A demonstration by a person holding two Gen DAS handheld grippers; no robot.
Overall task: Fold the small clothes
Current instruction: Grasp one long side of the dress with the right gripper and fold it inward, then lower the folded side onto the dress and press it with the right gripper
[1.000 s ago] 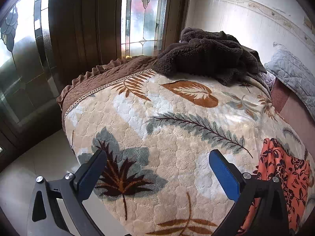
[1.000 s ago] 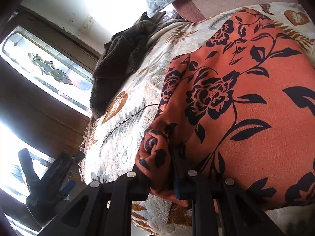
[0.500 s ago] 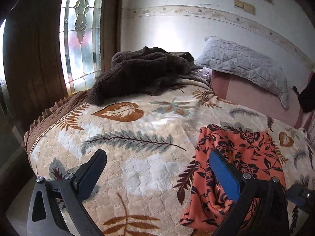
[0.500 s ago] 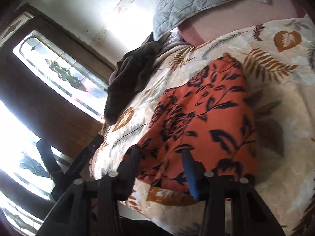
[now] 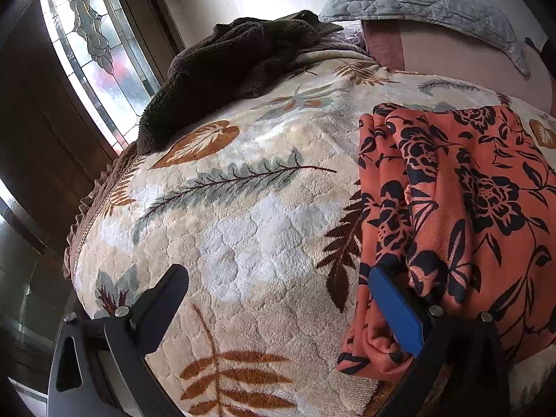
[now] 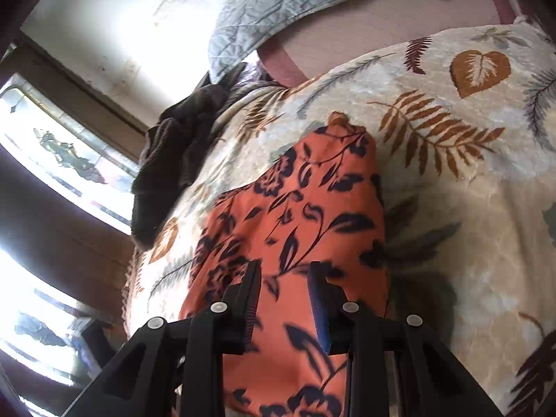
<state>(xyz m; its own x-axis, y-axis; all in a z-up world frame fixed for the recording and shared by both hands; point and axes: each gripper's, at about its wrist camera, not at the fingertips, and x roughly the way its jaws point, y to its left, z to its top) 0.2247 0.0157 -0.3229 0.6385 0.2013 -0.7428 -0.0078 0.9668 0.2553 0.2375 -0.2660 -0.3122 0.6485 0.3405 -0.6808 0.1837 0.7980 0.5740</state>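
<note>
On my left wrist camera, the left gripper has its fingers spread wide over the cream plush quilted bedspread with leaf prints, holding nothing; its blue-padded finger lies against the near edge of the orange fabric garment with dark floral print, which sits folded in soft ridges near the bed's front edge; bare bedspread runs leftward to the brown ruffled trim, where the bed drops off beside the stained-glass window; a rumpled dark brown fleece blanket heaps at the far corner, a grey quilted pillow behind it.

On my right wrist camera, the right gripper has its fingers a little apart, just over the garment; I cannot tell whether they touch it; open bedspread stretches right.
</note>
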